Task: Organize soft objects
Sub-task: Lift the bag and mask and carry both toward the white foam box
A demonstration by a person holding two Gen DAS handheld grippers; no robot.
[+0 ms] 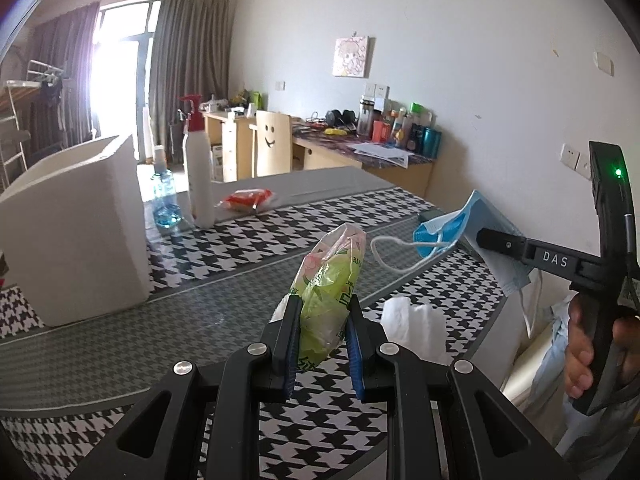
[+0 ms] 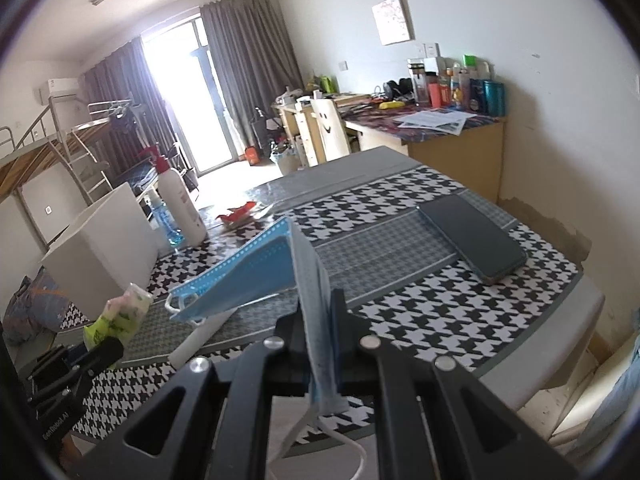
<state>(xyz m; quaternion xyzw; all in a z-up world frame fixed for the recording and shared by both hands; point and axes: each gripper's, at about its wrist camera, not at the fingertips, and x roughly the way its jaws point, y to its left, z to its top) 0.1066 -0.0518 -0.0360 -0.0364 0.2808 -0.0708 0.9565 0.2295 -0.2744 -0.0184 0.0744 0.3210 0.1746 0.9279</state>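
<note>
My left gripper [image 1: 324, 312] is shut on a green tissue pack [image 1: 330, 280] and holds it above the houndstooth table. The pack also shows at the left of the right wrist view [image 2: 116, 320]. My right gripper [image 2: 320, 304] is shut on a blue face mask [image 2: 248, 276], held folded above the table, its ear loop hanging down. In the left wrist view the right gripper [image 1: 480, 236] and mask [image 1: 452, 228] are to the right of the pack. A white box [image 1: 76, 224] stands at the left. A red packet [image 1: 248, 198] lies behind it.
A white pump bottle [image 1: 198, 176] and a blue bottle [image 1: 164, 196] stand beside the box. White tissue [image 1: 412, 320] lies near the right table edge. A dark phone [image 2: 472, 236] lies at the table's right side. A cluttered desk [image 1: 380, 152] stands behind.
</note>
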